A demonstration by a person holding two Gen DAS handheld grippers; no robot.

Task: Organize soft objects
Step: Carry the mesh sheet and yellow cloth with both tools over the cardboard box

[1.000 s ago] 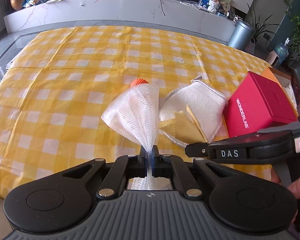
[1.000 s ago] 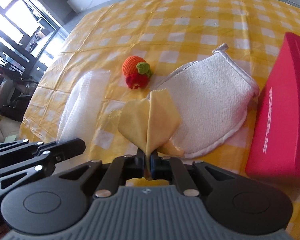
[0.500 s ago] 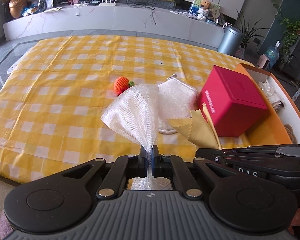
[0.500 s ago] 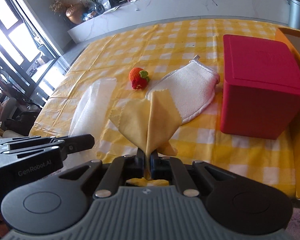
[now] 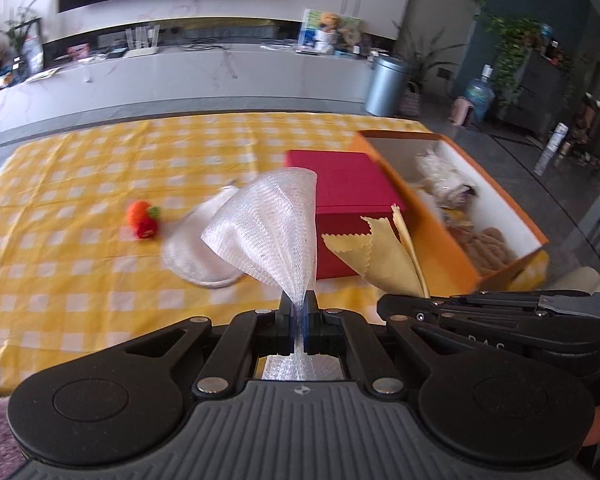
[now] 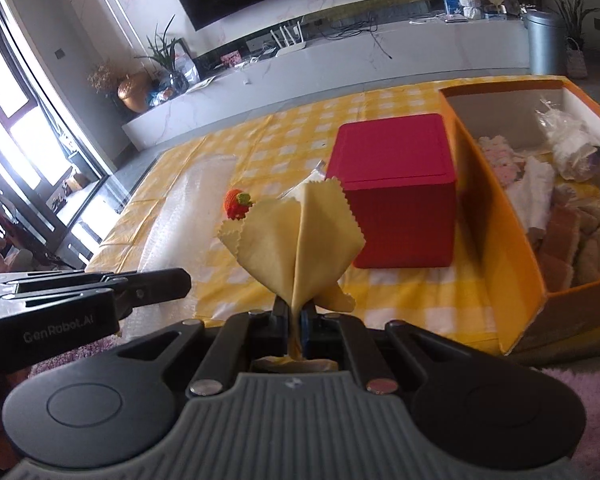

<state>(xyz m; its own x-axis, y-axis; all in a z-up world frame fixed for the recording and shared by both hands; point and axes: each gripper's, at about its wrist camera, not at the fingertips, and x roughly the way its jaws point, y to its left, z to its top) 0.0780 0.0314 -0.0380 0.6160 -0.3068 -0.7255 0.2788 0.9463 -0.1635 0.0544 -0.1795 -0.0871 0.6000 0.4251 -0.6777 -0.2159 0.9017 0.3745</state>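
Both loads are lifted above the checked tablecloth (image 5: 80, 264). My left gripper (image 5: 299, 304) is clamped on the white mesh cloth (image 5: 268, 224); my right gripper (image 6: 294, 312) pinches the yellow cloth (image 6: 296, 248) with its jaws closed. I judge this the carry step, heading for the orange box (image 6: 500, 216) to the right, which already holds soft items. Next I must clear the red box (image 6: 396, 184) and get over the rim before letting go. The knitted strawberry (image 5: 142, 220) and white mitt (image 5: 188, 252) lie on the table, waiting.
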